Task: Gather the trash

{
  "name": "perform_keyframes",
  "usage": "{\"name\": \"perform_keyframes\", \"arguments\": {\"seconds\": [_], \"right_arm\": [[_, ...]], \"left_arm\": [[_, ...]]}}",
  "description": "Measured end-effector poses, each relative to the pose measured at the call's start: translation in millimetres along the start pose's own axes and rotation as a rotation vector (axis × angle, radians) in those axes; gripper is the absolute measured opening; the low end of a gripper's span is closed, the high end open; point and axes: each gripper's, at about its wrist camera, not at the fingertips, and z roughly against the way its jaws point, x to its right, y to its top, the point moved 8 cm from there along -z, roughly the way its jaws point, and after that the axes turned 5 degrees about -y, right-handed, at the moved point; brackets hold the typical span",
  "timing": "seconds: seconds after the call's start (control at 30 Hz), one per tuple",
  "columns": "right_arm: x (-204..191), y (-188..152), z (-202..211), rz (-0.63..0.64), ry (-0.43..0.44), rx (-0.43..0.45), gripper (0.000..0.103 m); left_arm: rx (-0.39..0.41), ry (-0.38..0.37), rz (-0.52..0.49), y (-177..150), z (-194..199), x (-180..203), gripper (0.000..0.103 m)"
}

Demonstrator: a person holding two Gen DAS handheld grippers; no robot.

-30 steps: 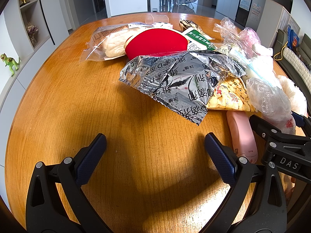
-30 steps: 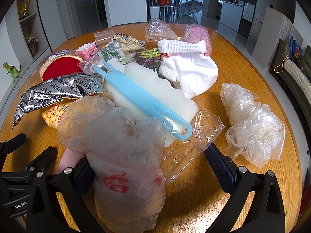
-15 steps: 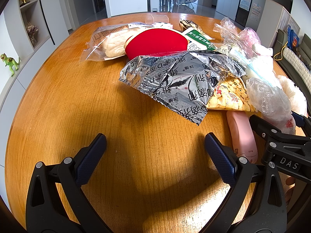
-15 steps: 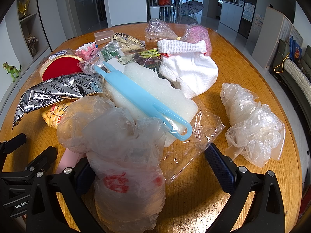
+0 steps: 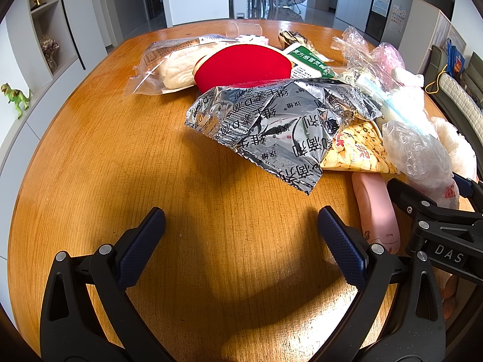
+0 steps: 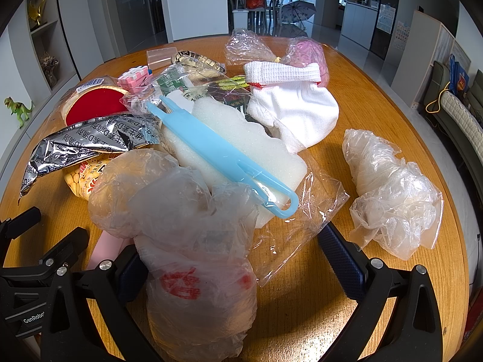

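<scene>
We work at a round wooden table (image 5: 99, 157) in a bright room, with white shelves at the left where a green toy dinosaur (image 5: 13, 98) stands. The trash lies in one heap across the far and right part of the table. Our left gripper (image 5: 241, 232) is spread wide above bare wood, and it holds nothing; the silver foil wrapper (image 5: 271, 120) lies just ahead of it, partly over a yellow snack bag (image 5: 359, 150) and in front of a red round lid (image 5: 241, 66). Our right gripper (image 6: 232, 259) is also spread, with a crumpled plastic bag with red print (image 6: 193, 256) between its fingers. Behind this bag lie a white sponge with a blue handle (image 6: 223, 150) and a white cloth (image 6: 292, 105). Another crumpled clear bag (image 6: 389, 193) lies apart at the right.
</scene>
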Motion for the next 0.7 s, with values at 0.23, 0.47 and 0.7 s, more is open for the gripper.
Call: {"name": "perform_keyframes", "arguments": {"seconds": [0.23,0.47,0.7], "right_arm": [[0.0,-0.1,0.1,-0.002,-0.001,0.000,0.101],[0.1,0.0,0.4,-0.002,-0.001,0.000,0.101],[-0.9,0.2,0.2,-0.006,-0.005,0.000,0.101]], "left_arm": [[0.000,0.000,0.000,0.0,0.0,0.0,0.097],[0.000,0.000,0.000,0.0,0.0,0.0,0.097],[0.000,0.000,0.000,0.0,0.0,-0.1,0.097]]}}
